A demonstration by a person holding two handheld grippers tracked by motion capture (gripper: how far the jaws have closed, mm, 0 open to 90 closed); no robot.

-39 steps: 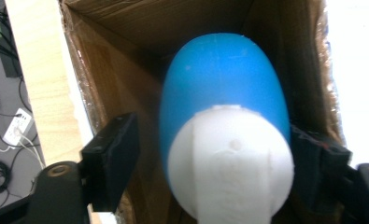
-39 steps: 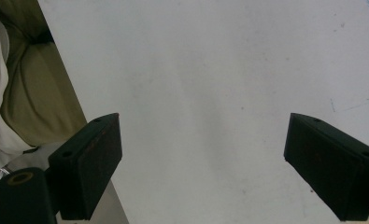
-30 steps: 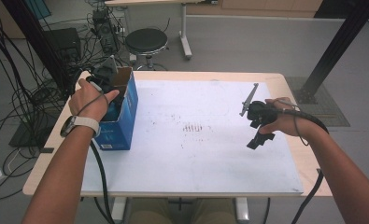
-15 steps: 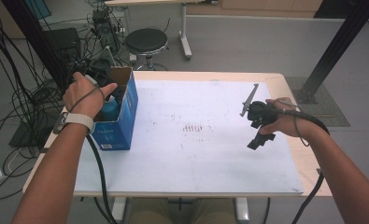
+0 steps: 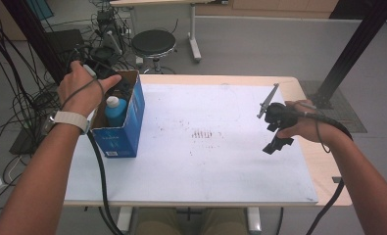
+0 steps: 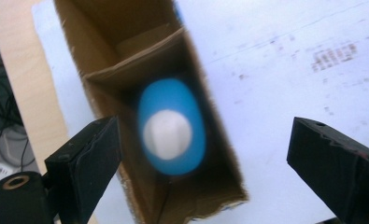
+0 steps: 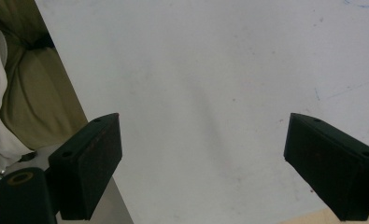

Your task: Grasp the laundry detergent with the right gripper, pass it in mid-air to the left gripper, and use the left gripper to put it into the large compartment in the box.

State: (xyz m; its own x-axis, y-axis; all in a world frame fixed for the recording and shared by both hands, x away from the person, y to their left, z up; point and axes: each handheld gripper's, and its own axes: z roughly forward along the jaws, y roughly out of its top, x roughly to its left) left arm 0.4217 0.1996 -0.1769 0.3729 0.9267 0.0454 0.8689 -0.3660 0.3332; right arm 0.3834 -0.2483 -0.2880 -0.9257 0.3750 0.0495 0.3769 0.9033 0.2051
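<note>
blue bottle (image 6: 172,127) stands loose in the cardboard box (image 5: 132,128); the left gripper (image 6: 203,154), jaws just spread empty, could snag the box's rim and tip it.

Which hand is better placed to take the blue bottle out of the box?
Left. The left tongs hang open directly above the blue bottle in the box; the right tongs are open over bare table.

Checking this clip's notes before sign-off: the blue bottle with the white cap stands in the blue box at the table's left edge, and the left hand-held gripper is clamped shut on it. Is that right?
Not quite. The blue bottle does stand in the blue box at the table's left edge, but the left hand-held gripper isn't clamped on it: its jaws have just been opening and now stand wide above the bottle, apart from it, as the left gripper view shows.
</note>
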